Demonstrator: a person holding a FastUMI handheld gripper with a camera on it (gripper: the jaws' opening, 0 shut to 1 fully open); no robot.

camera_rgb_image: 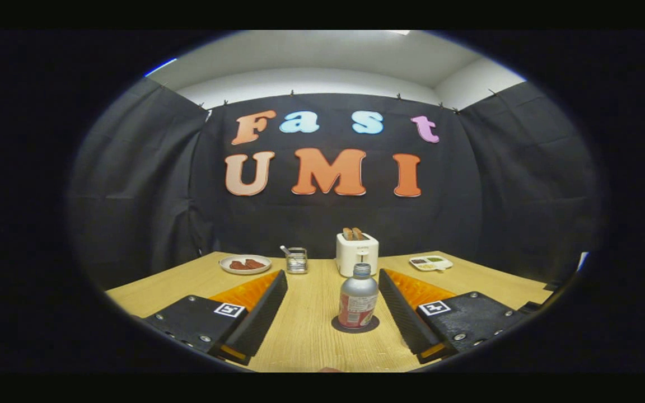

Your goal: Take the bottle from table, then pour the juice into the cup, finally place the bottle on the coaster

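Note:
A small silver bottle [358,299] with a red label and a grey cap stands upright on a dark round coaster [355,326] on the wooden table [305,336]. It stands between my two fingers, nearer the right one, and neither finger touches it. My gripper [332,275] is open, its fingers spread wide to either side of the bottle. A metal cup [297,260] with a spoon-like handle sticking out of it stands beyond the left finger, towards the back of the table.
A white toaster [356,252] with two slices of toast stands right behind the bottle. A white plate [245,263] with reddish food lies left of the cup. A small divided tray [430,262] of food lies at the back right. Black cloth walls close in the table.

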